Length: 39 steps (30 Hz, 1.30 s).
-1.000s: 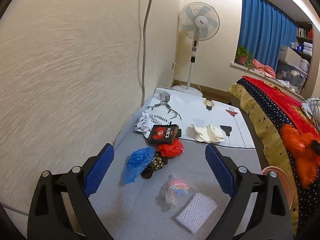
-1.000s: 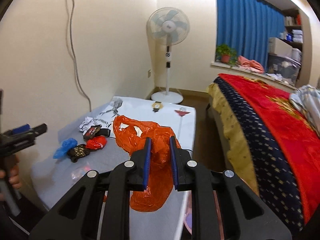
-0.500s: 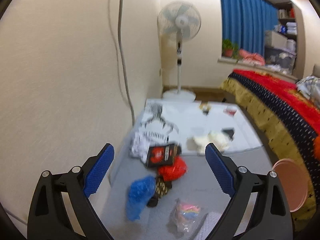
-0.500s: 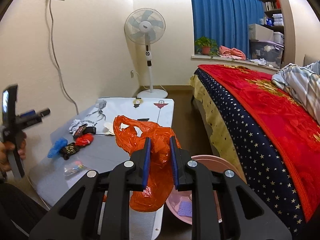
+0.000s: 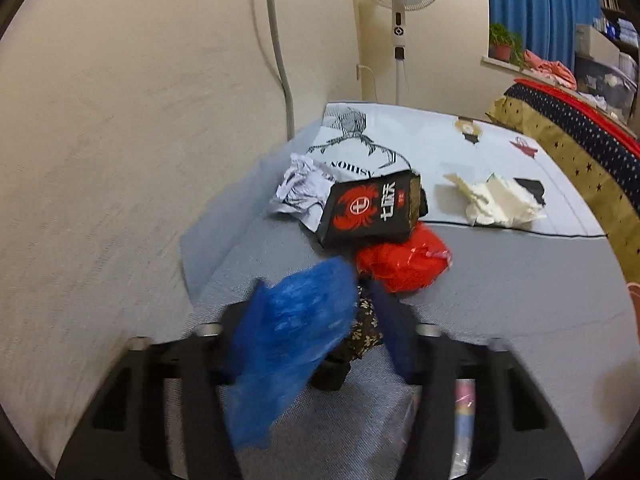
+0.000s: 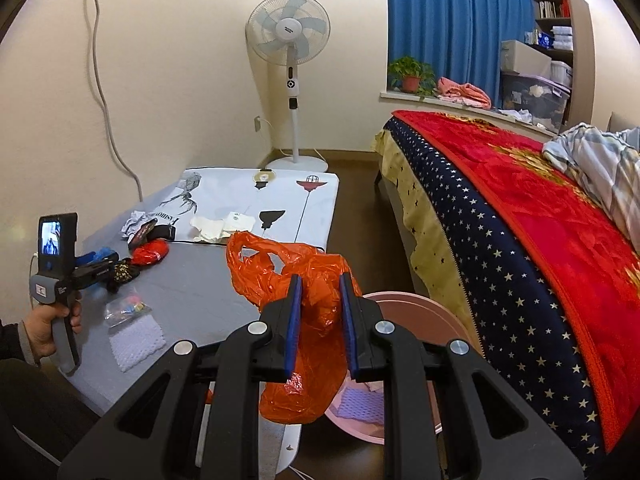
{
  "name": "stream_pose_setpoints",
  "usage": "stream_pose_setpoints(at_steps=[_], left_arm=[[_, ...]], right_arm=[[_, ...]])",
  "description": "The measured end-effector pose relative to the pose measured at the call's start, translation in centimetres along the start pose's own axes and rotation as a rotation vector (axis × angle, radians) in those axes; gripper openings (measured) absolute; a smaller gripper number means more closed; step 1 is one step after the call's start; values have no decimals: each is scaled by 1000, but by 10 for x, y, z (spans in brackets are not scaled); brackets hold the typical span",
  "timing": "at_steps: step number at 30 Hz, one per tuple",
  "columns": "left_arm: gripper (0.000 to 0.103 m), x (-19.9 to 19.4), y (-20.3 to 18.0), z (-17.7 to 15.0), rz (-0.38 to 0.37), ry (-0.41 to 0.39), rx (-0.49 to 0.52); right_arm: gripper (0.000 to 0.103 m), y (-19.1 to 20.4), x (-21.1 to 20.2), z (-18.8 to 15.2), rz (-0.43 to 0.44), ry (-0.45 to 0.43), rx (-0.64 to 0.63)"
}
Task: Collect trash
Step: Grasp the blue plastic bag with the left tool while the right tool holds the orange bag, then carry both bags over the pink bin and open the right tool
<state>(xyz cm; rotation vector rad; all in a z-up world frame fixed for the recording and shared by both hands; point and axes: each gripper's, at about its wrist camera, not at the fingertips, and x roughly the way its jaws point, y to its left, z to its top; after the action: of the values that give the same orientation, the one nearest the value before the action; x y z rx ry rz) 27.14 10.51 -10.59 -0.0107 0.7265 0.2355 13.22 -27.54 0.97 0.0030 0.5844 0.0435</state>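
At the bottom of my left view, my left gripper straddles the crumpled blue plastic bag, jaws apart and blurred. Next: clamp and lift. Centre-right view, my right gripper is clamped on the orange plastic trash bag.

A home bedroom: a bed with a red blanket fills the right of the frame, a fan stands at centre top, blue curtains hang upper right.
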Motion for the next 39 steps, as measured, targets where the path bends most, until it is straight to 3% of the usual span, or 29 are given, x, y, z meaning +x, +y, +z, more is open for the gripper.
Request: stream_pose_setpoints(at_steps=[2, 5, 10, 15, 25, 31, 39], left_arm=[[15, 3, 0, 0, 1, 11, 6], [9, -1, 3, 0, -15, 7, -6], [8, -28, 14, 14, -58, -29, -51], [8, -79, 18, 37, -115, -91, -41], [8, -190, -33, 70, -230, -175, 70], [8, -243, -76, 50, -319, -171, 108], [8, -288, -127, -24, -436, -98, 166]], right_arm=[[19, 2, 1, 0, 4, 0, -7], [19, 9, 0, -1, 8, -8, -38], [19, 11, -1, -1, 20, -11, -45], [19, 11, -5, 0, 32, -20, -36], [19, 7, -27, 4, 88, -79, -18], [19, -5, -52, 1, 102, -114, 20], [19, -12, -106, -28, 76, -132, 3]])
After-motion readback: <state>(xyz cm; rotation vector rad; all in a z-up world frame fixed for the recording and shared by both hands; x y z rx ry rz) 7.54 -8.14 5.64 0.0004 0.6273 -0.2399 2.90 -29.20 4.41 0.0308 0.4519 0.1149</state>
